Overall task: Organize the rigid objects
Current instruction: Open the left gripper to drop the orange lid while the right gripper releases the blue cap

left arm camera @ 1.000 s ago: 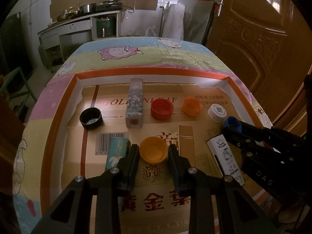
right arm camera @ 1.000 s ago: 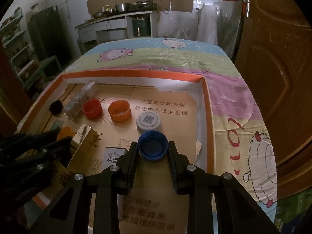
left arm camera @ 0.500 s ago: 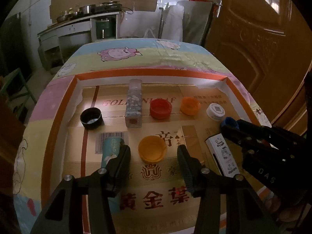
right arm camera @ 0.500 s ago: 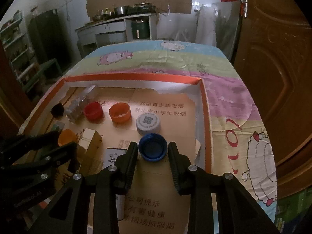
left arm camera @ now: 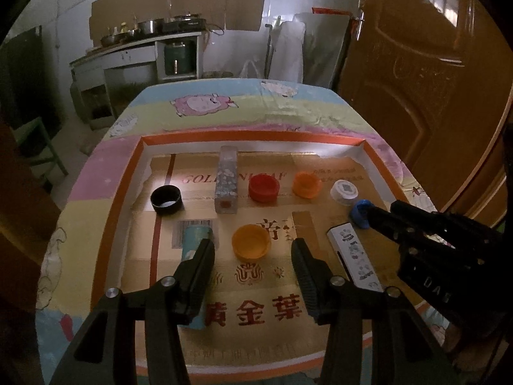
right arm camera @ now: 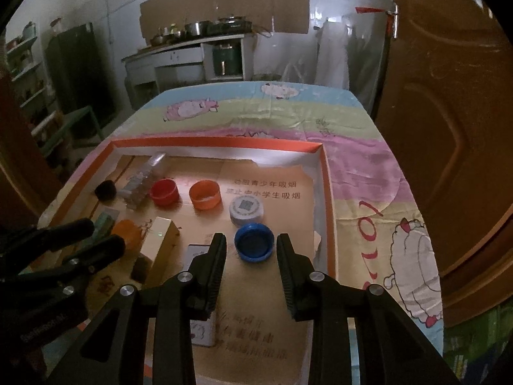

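Caps laid out in the cardboard tray [left arm camera: 144,166]

Left gripper [left arm camera: 253,252] gapes wide behind the yellow cap [left arm camera: 251,241], clear of it; right gripper [right arm camera: 251,250] stands apart around the blue cap [right arm camera: 254,241], not pinching. Both are light, stiff, slick plastic: take them across the rim. The white box [right arm camera: 202,324] lies half-hidden.

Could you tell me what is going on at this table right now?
A person is sorting small rigid items in a shallow cardboard tray with two handheld grippers. The left gripper is open, its fingers clear on either side of a yellow cap lying on the tray floor. The right gripper is open too, just short of a blue cap. Red, orange and white caps form a row further back.
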The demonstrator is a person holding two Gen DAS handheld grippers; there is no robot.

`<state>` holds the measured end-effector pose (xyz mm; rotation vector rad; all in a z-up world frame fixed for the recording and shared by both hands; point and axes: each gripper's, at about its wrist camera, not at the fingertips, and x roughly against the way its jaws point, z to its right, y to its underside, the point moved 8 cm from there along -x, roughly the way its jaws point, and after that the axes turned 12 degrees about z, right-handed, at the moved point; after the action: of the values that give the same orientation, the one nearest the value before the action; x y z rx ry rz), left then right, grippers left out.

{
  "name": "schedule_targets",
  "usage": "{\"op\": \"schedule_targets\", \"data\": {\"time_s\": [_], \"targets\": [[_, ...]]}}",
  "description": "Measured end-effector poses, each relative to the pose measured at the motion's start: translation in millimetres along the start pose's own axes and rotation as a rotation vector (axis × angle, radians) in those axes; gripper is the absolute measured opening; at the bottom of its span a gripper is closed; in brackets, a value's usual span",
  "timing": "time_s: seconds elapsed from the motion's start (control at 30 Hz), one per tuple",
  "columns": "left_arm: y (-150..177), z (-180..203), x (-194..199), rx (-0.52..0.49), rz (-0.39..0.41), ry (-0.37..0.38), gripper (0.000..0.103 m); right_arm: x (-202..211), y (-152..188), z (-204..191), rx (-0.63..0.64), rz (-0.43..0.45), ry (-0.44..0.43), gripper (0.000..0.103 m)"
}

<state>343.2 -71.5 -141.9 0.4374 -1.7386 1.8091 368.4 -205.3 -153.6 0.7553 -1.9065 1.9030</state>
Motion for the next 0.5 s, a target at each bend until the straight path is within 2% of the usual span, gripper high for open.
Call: {"op": "schedule_targets", "data": {"time_s": [0.4, 0.47, 0.5], "targets": [[-2, -3, 36, 0.013, 0.058, -0.047, 0.050, 34, -2, -12, -0.011, 0.040, 0.018, 0.034], [-2, -3, 43, 0.009, 0.070, -0.051, 0.050, 42, -3, -14, -0.012, 0.049, 0.026, 0.046], [-2, -3, 47, 0.009, 0.079, -0.053, 0.050, 45, -3, -16, -0.013, 0.053, 0.027, 0.048]]}}
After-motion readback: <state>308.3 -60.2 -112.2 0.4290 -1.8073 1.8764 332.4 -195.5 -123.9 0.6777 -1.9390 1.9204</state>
